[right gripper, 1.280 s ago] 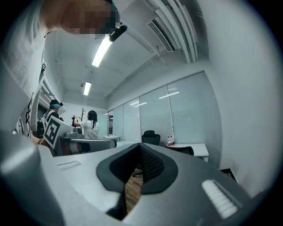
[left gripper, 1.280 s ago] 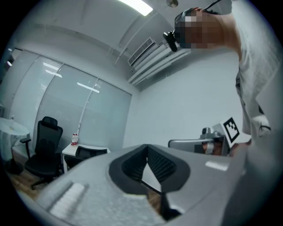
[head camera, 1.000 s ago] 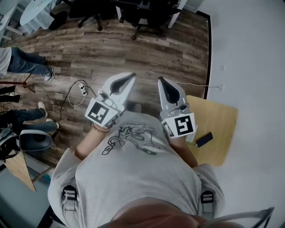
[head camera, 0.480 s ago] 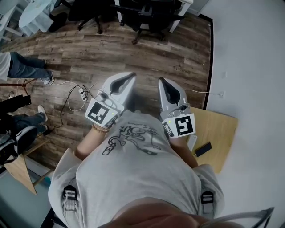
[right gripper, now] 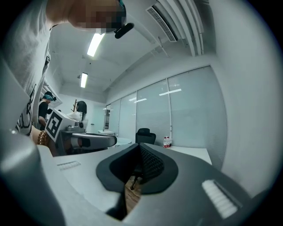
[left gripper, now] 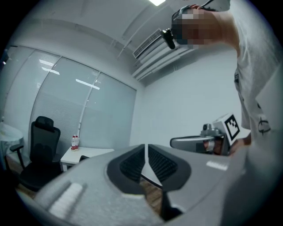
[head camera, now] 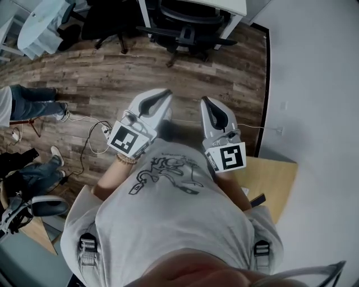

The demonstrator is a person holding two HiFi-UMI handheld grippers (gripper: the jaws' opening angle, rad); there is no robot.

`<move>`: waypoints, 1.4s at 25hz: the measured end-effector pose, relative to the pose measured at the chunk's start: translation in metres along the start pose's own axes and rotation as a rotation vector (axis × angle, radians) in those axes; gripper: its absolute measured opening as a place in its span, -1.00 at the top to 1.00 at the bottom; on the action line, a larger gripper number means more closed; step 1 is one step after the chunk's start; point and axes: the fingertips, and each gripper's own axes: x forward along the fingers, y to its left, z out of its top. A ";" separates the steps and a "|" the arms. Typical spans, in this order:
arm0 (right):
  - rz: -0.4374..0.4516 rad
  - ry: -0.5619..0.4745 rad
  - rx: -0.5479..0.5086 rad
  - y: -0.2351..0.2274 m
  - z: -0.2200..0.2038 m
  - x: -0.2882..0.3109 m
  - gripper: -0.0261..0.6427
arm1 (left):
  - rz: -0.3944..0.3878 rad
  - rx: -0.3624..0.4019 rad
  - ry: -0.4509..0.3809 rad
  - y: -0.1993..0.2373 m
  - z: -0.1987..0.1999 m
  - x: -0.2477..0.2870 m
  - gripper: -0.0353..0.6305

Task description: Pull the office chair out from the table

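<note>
A black office chair (head camera: 186, 25) stands tucked against a white table (head camera: 224, 5) at the top of the head view, well ahead of both grippers. My left gripper (head camera: 163, 96) and right gripper (head camera: 206, 102) are held side by side in front of the person's chest, pointing level toward the chair. Both are shut with nothing between the jaws. In the left gripper view the chair (left gripper: 42, 150) sits far left beside the white table (left gripper: 86, 154). The right gripper view shows the chair (right gripper: 145, 136) just past the shut jaws of the right gripper (right gripper: 139, 152).
A second black chair (head camera: 104, 22) and a round table (head camera: 42, 25) stand at the upper left. A small wooden table (head camera: 277, 179) with a phone (head camera: 258, 200) is at the lower right by the white wall. People's legs (head camera: 33, 101) and a floor cable (head camera: 92, 132) lie left.
The person has walked forward: the chairs and white table have come nearer at the top, and the wooden table has slid back. Both grippers keep the same shut pose.
</note>
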 end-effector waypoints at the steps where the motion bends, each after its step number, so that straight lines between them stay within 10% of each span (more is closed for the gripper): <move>1: -0.001 0.005 -0.008 -0.006 0.000 0.015 0.90 | -0.004 0.011 0.011 0.015 0.001 0.007 0.82; 12: -0.032 0.112 -0.171 -0.072 -0.026 0.148 0.72 | -0.051 0.150 0.105 0.151 -0.018 0.079 0.72; 23: 0.034 0.329 -0.368 -0.141 -0.094 0.224 0.48 | -0.185 0.498 0.403 0.228 -0.107 0.147 0.51; 35: 0.131 0.578 -0.628 -0.188 -0.177 0.266 0.44 | -0.292 0.679 0.700 0.281 -0.187 0.189 0.40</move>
